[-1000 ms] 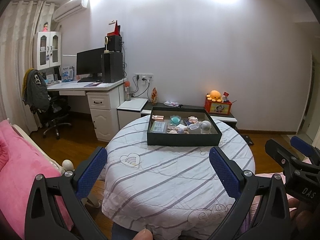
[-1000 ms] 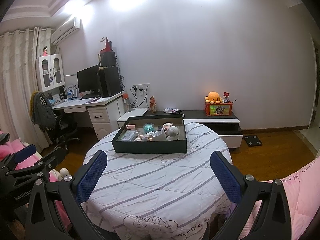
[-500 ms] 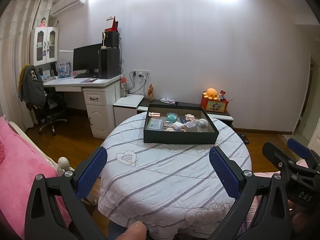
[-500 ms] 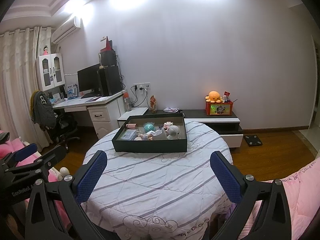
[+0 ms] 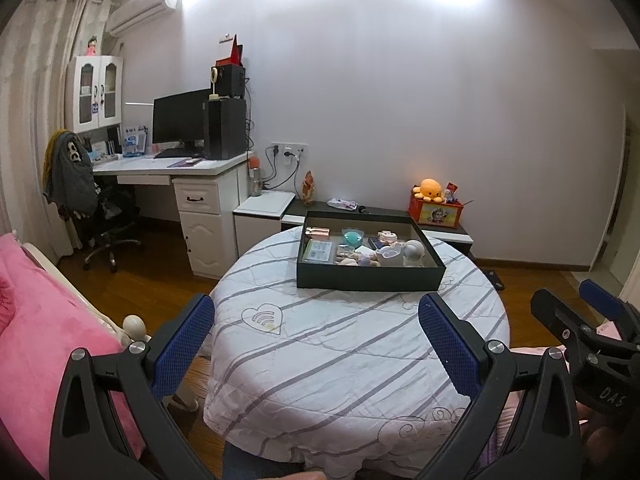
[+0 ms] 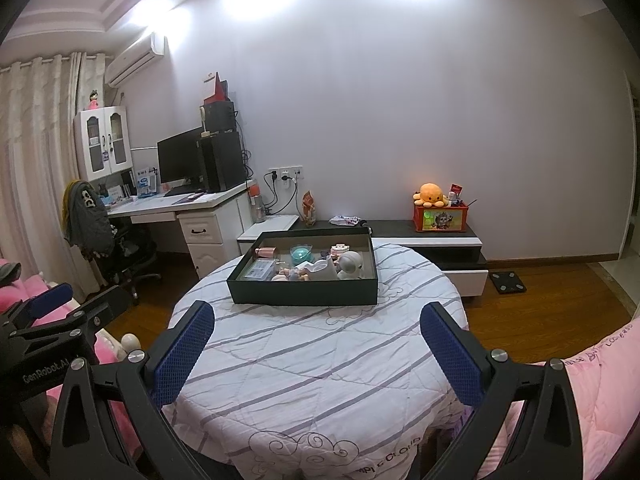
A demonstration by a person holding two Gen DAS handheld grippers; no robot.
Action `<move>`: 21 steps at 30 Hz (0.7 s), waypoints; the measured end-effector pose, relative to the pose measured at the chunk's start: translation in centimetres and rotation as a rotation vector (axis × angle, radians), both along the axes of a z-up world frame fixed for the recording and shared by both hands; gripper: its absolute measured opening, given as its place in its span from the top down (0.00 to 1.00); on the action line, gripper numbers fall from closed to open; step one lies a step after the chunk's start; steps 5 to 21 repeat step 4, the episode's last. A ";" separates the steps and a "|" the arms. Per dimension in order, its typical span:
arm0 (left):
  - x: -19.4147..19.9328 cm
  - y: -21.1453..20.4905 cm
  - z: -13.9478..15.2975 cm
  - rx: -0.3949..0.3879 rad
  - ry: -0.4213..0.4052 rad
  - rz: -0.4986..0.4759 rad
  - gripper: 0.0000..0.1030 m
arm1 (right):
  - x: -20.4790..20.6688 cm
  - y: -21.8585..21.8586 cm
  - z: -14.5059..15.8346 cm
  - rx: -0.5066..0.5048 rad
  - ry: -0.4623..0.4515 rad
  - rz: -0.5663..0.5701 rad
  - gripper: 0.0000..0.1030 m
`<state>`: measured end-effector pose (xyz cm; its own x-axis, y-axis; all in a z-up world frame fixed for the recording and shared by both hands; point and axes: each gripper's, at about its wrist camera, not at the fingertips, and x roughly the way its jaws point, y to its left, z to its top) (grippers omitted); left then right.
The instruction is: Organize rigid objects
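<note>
1. The round table [image 5: 344,360], under a striped white cloth, fills the middle of both wrist views; the near half of the cloth is bare.
2. The dark tray [image 5: 370,278] sits on the table's far half, at about 12 o'clock from both grippers, its long axis running 9 to 3 o'clock across the view. It lies well apart from either pair of fingers.
3. Inside the tray lies a cluster of small rigid items: a teal bowl [image 6: 301,255], a white round figure [image 6: 350,263], a flat clear box [image 6: 260,269]. The others are too small to name.
4. The left gripper [image 5: 316,346] and right gripper [image 6: 316,350] hang side by side over the near edge. Neither looks clearly nearer the tray.
5. Both pairs of blue-padded fingers are spread wide, holding and touching nothing.
</note>
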<state>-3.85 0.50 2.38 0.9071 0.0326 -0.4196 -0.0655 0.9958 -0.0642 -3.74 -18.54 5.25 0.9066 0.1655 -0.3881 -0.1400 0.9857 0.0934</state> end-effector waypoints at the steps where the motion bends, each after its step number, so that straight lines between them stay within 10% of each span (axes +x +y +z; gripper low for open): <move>1: 0.0 0.1 0.0 -0.003 -0.002 -0.003 0.00 | 0.0 0.0 0.0 0.000 0.001 0.001 0.00; 21: -0.2 0.1 0.0 0.000 -0.011 0.002 0.00 | 0.0 0.0 0.0 0.002 0.002 0.002 0.00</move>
